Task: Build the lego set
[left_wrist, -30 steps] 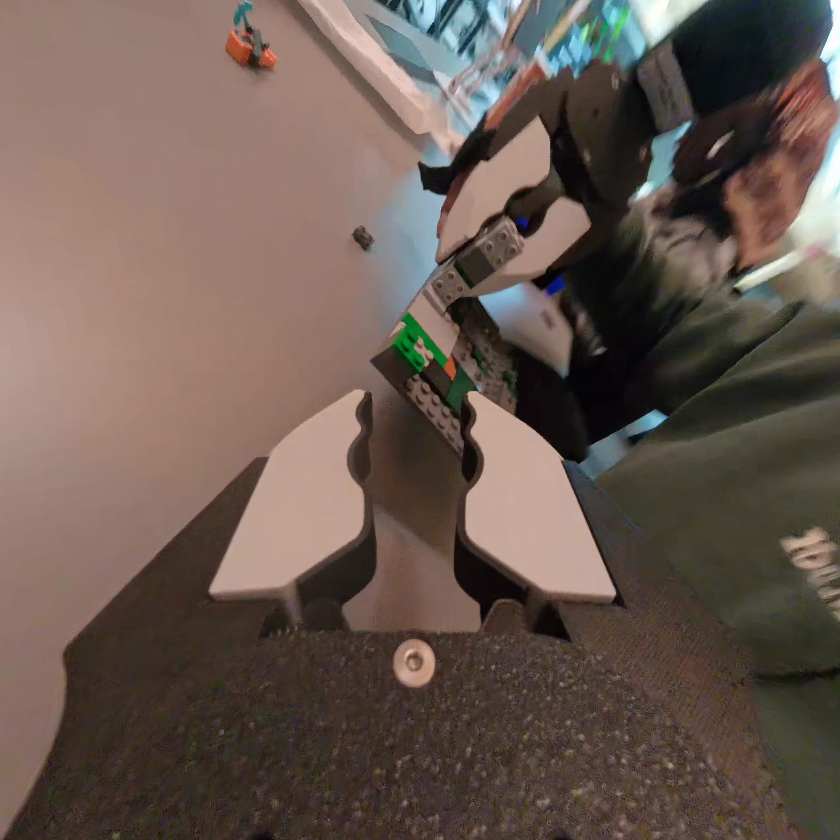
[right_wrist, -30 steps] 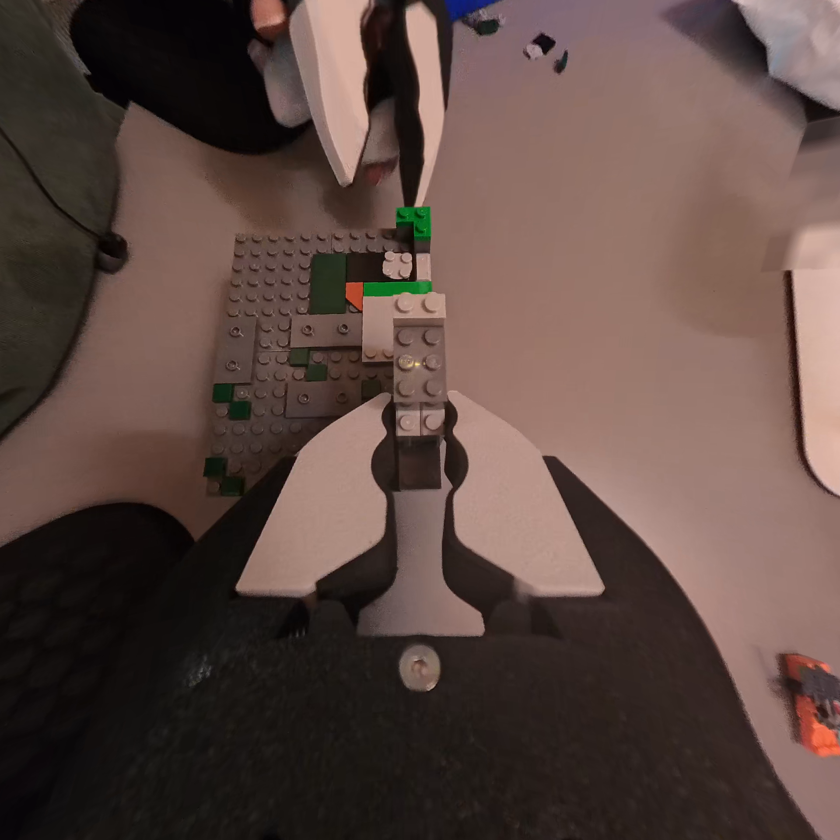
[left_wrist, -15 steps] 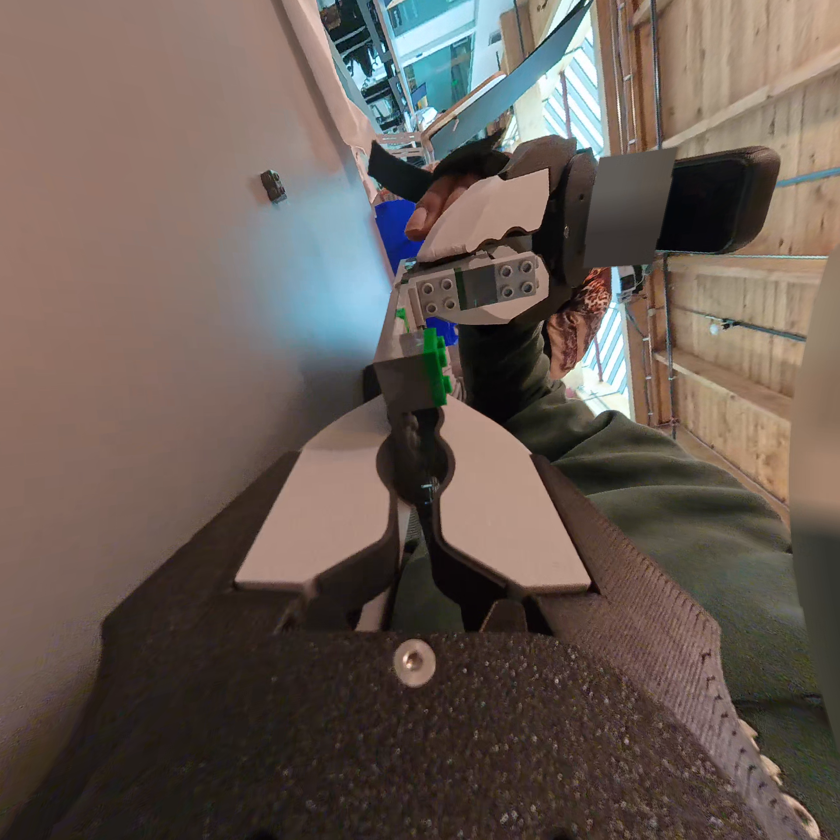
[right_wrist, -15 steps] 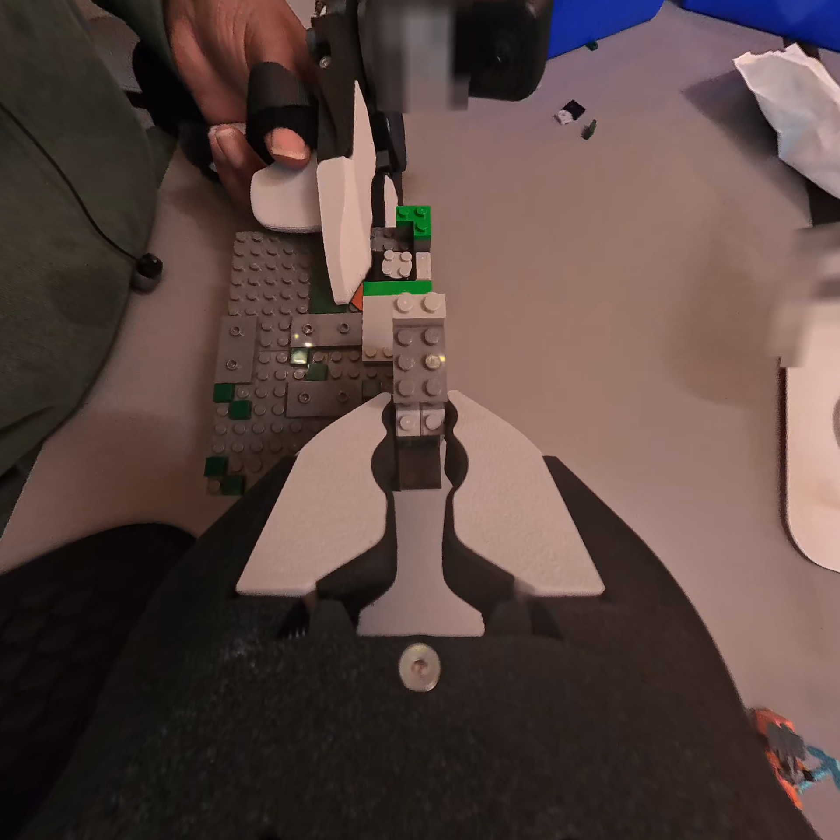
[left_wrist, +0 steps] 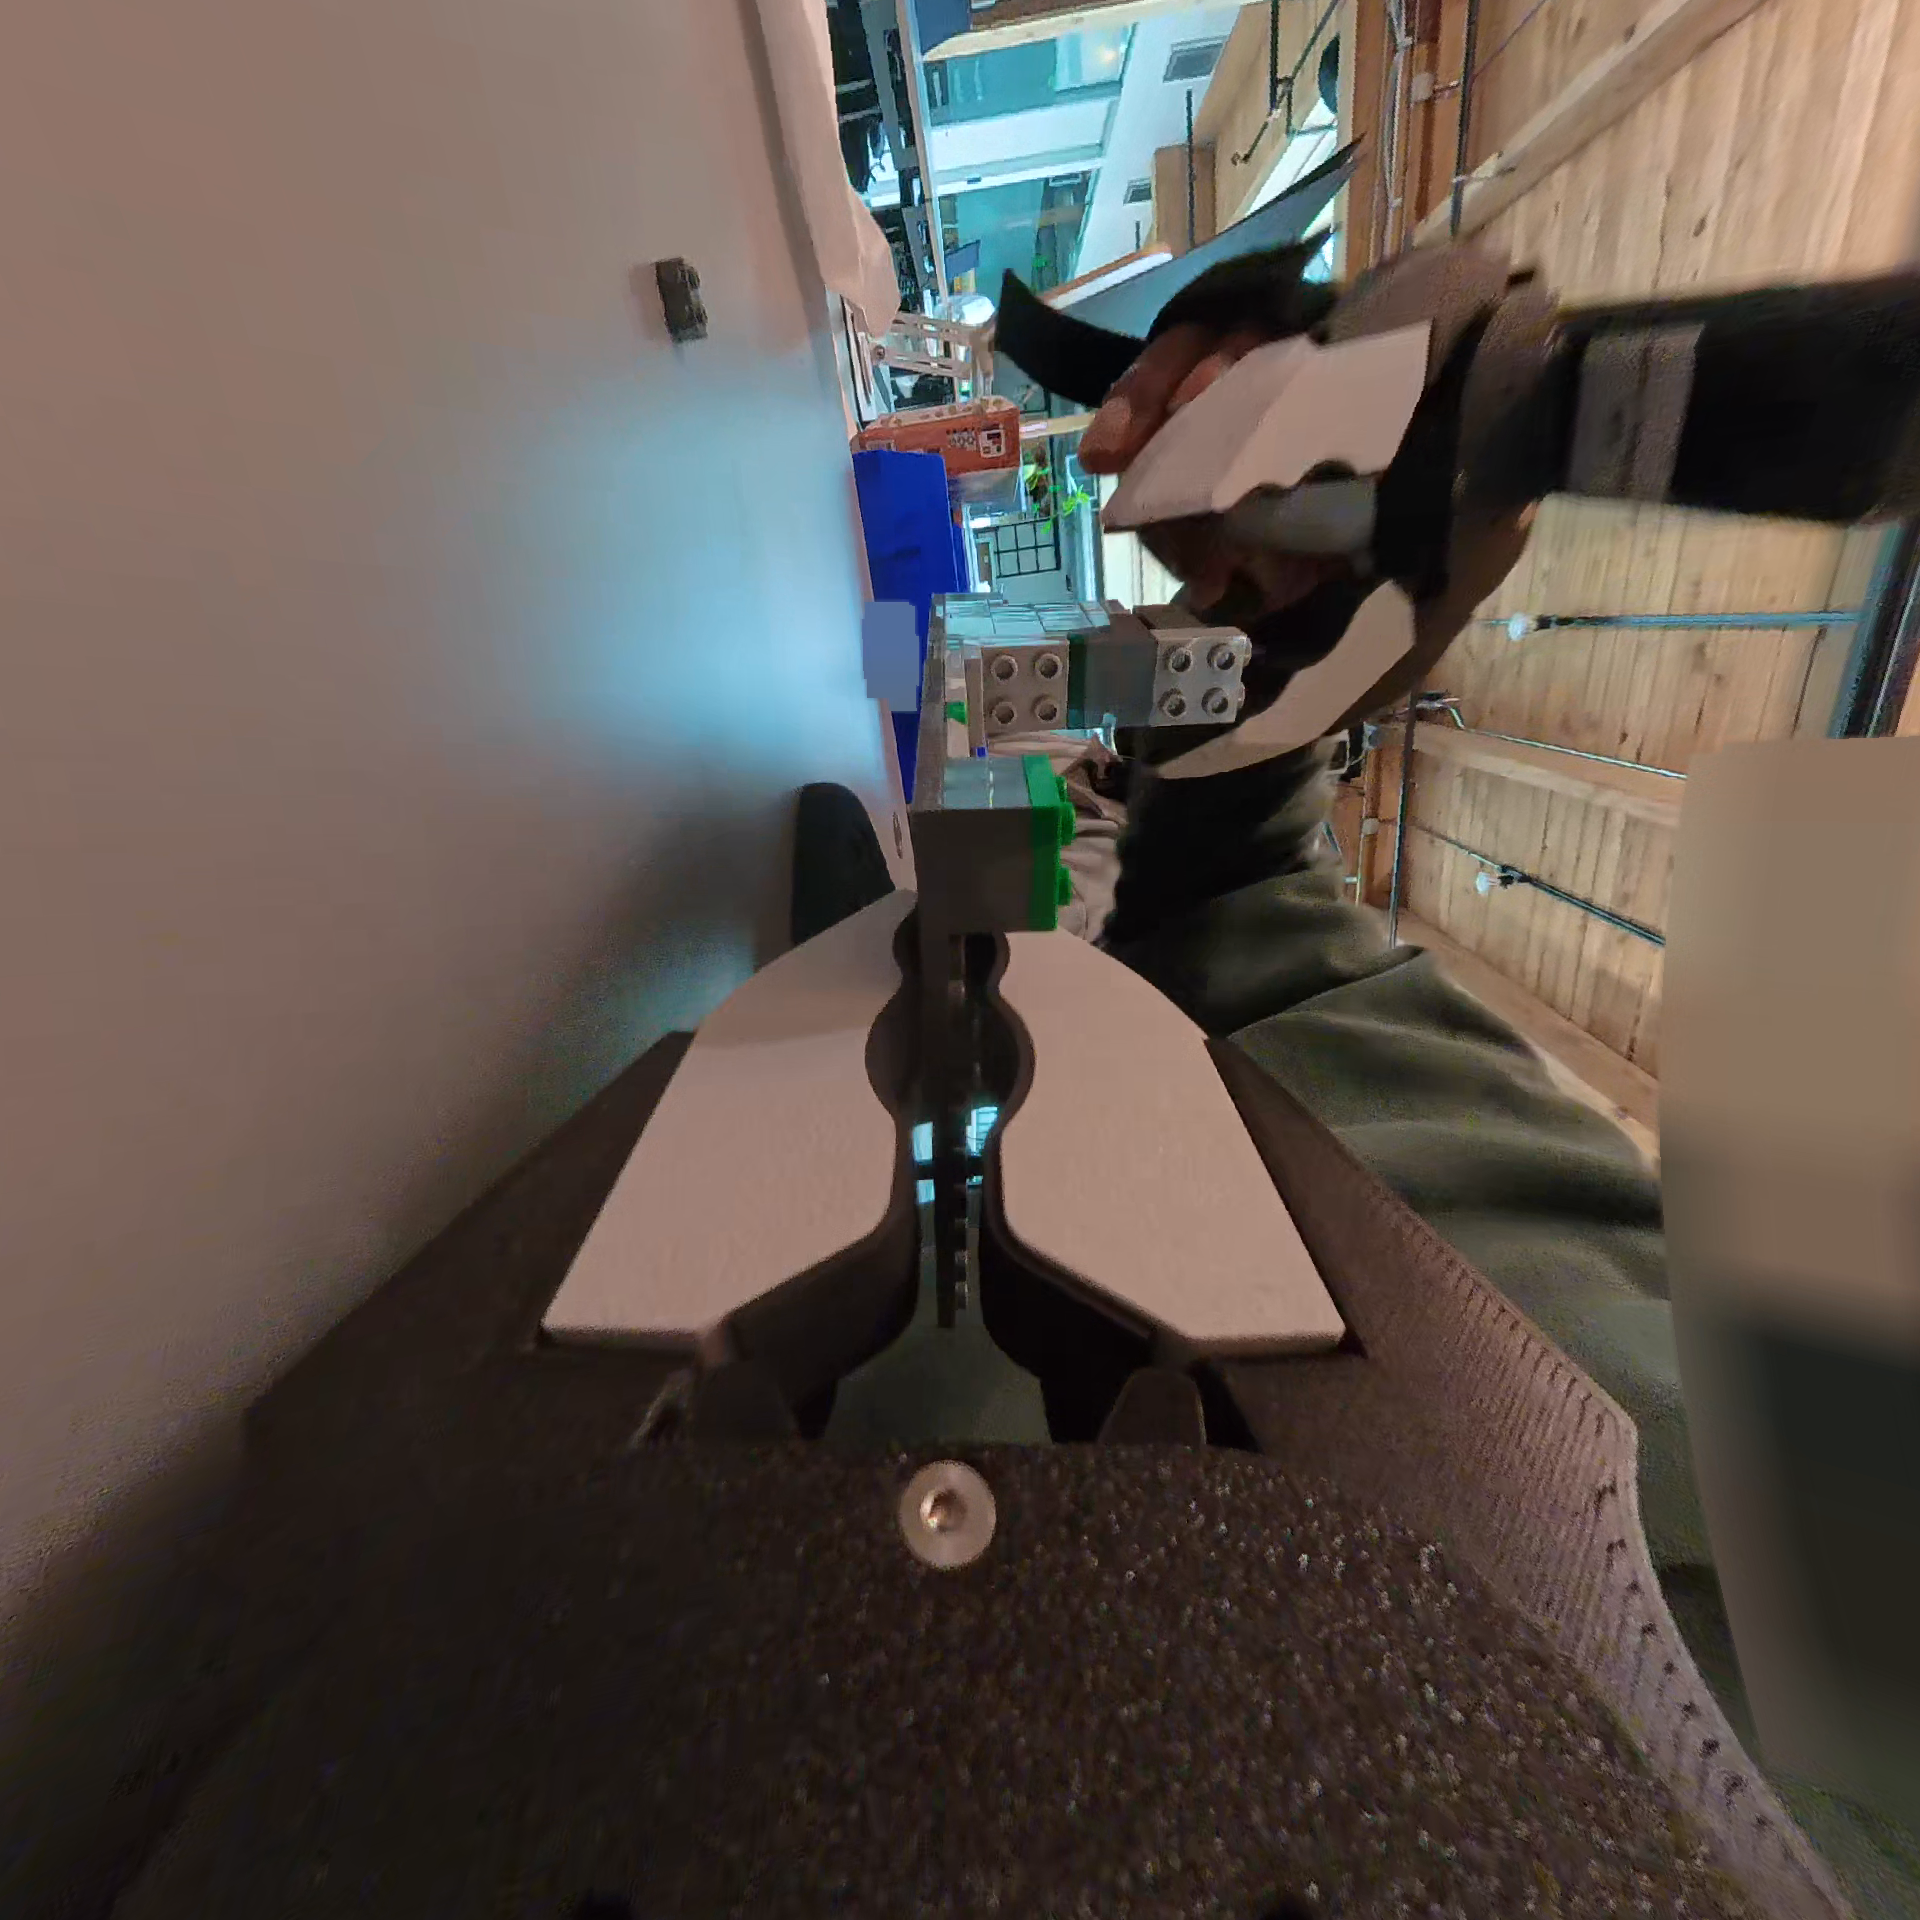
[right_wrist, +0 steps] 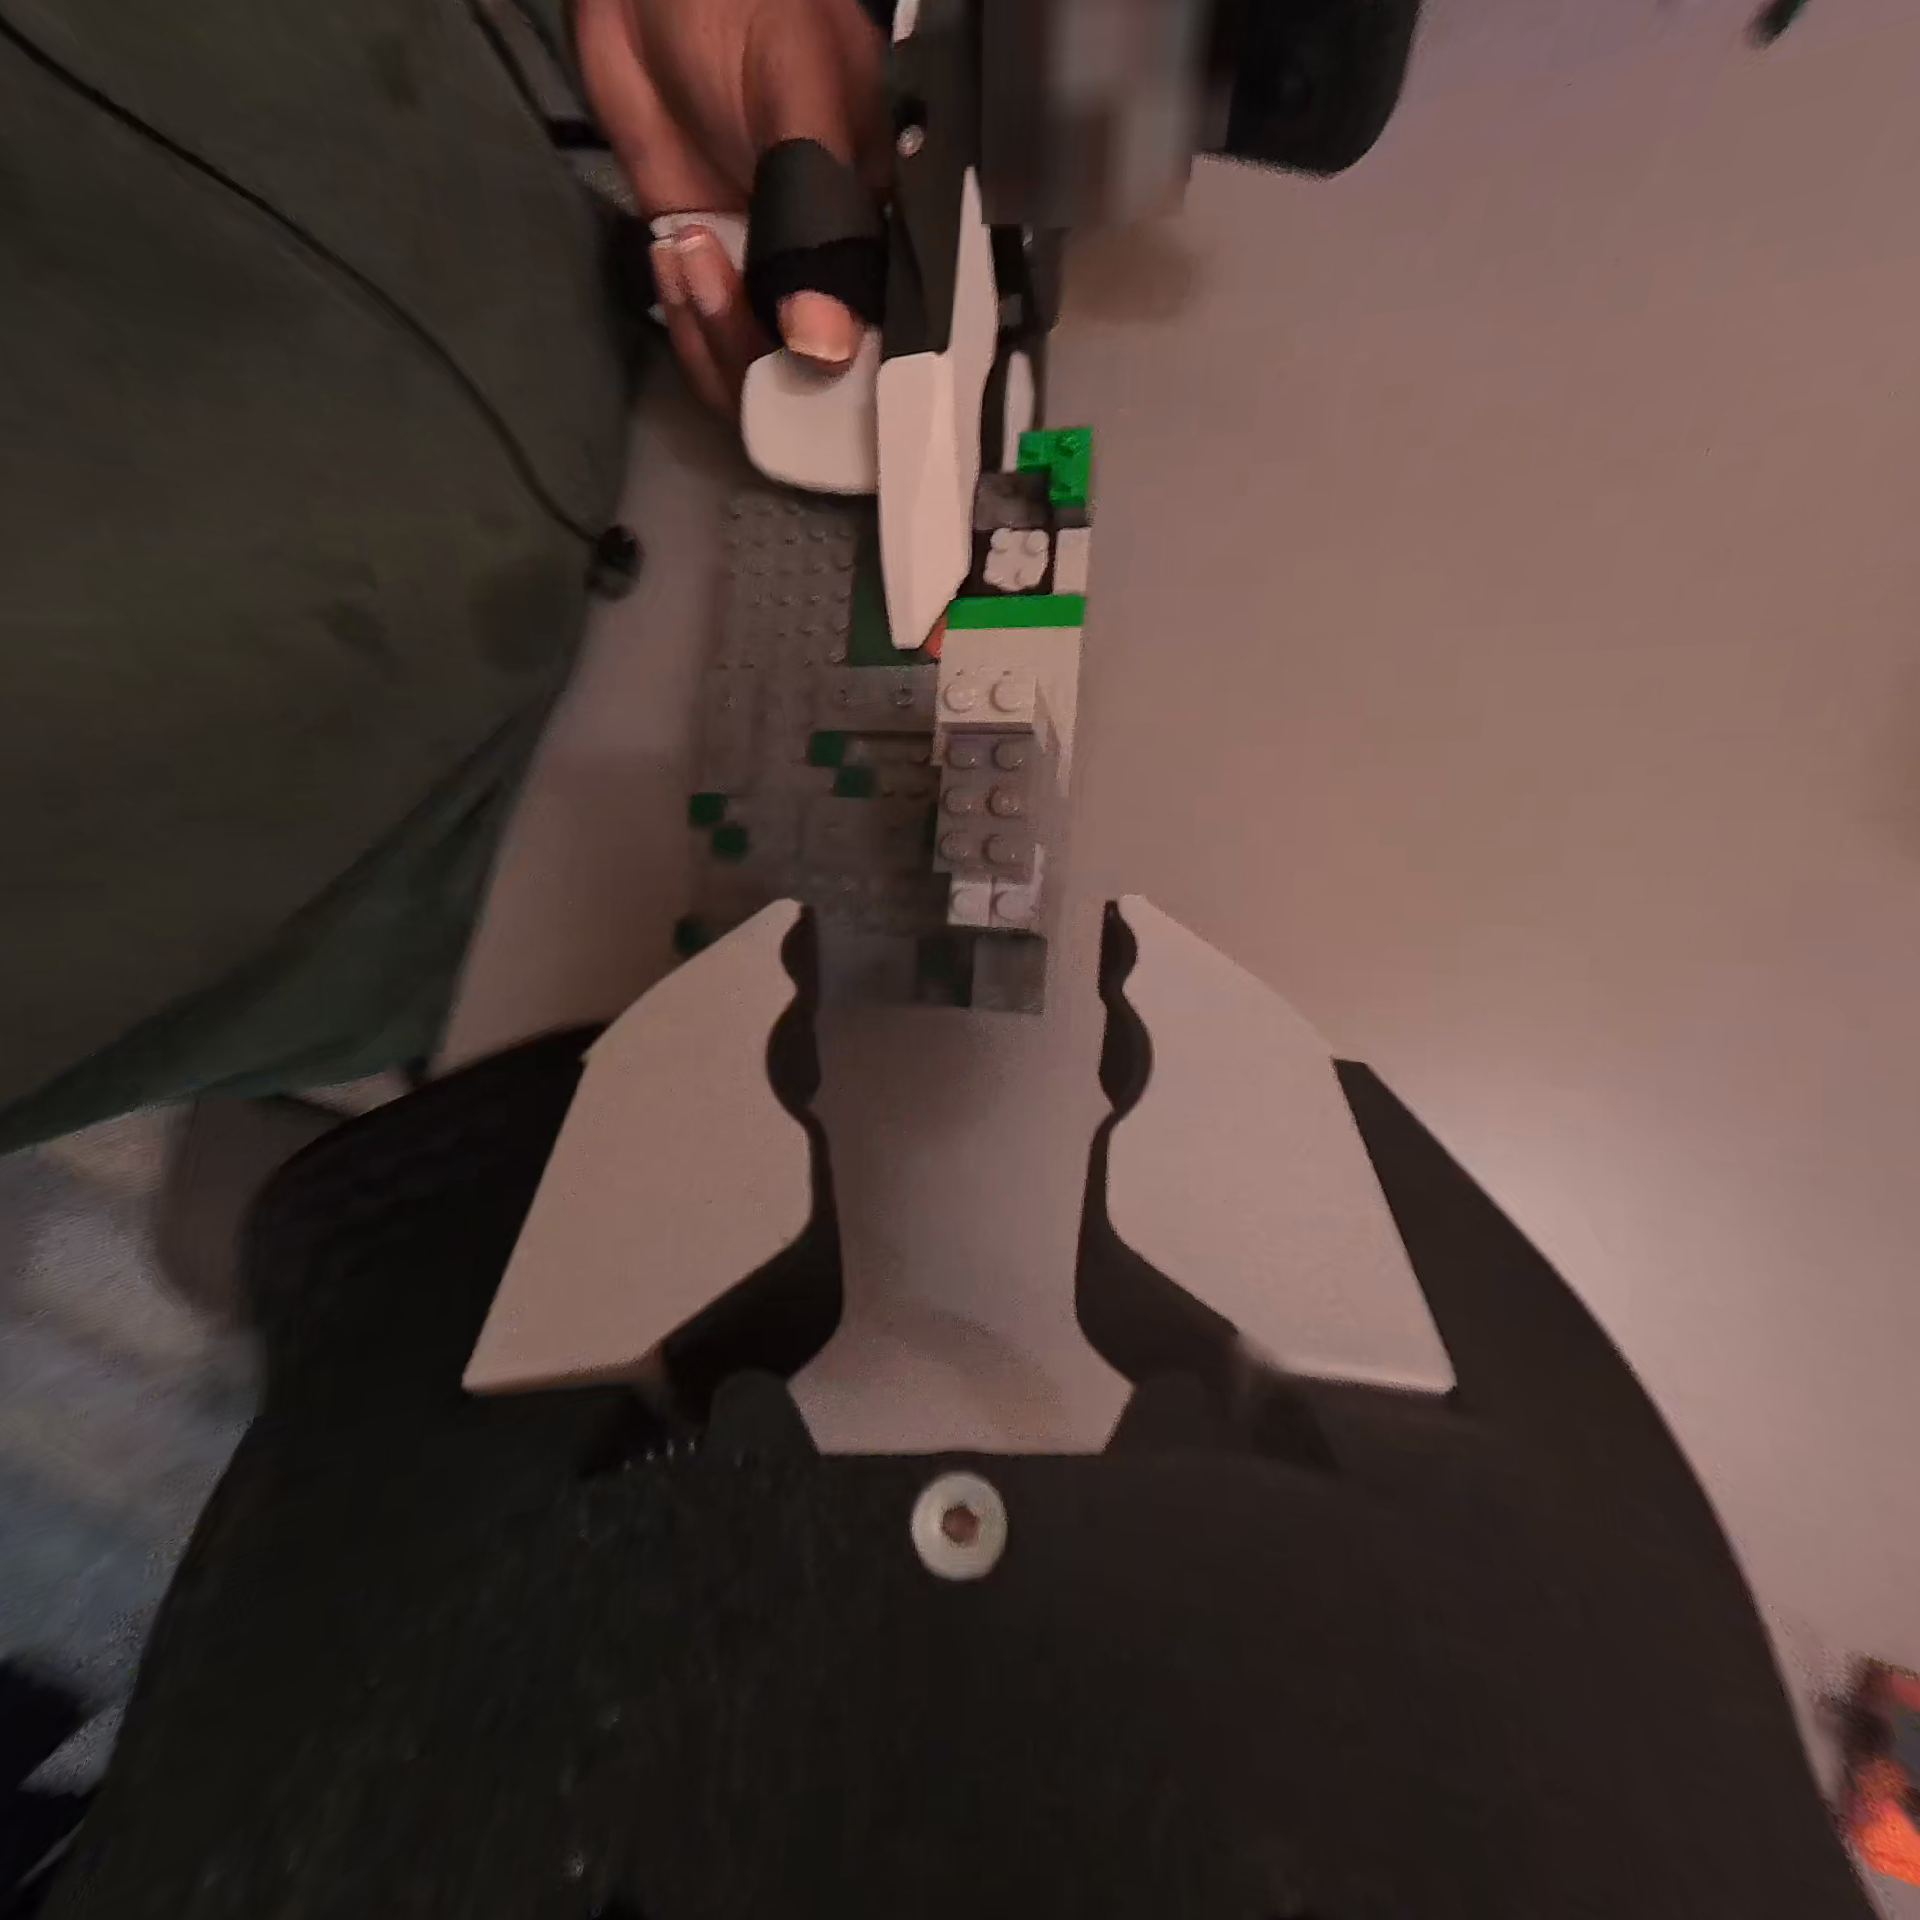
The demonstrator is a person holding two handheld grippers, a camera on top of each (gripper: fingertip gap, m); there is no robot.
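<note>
The lego build sits on a dark grey baseplate [right_wrist: 774, 582], lifted off the table and tilted. It carries a bright green brick [right_wrist: 1060, 468] and a stack of light and dark grey bricks [right_wrist: 987, 790] along one edge. My left gripper [left_wrist: 951, 935] is shut on the baseplate's edge, seen edge-on just below the green brick [left_wrist: 1044, 852]. One of its fingers [right_wrist: 920, 520] shows in the right wrist view. My right gripper [right_wrist: 956, 914] is open, with its fingers either side of the grey stack's near end, apart from it. In the left wrist view the right gripper [left_wrist: 1138, 644] straddles the grey stack [left_wrist: 1112, 675].
A small dark brick [left_wrist: 681, 301] lies on the pale table. An orange lego piece [right_wrist: 1881, 1808] lies near the right gripper's body. A blue bin [left_wrist: 904, 520] stands at the table's far side. The person's green sleeve [right_wrist: 260, 520] fills the left. Across from one pair of fingers to the other is roughly 8 cm. The orange lego piece [right_wrist: 1881, 1808] lies some 30 cm from my right tips, 35 cm from my left tips.
My left gripper closed on the baseplate's edge and lifted it. My right gripper, shut on the grey stack before, has opened and let go of it.
</note>
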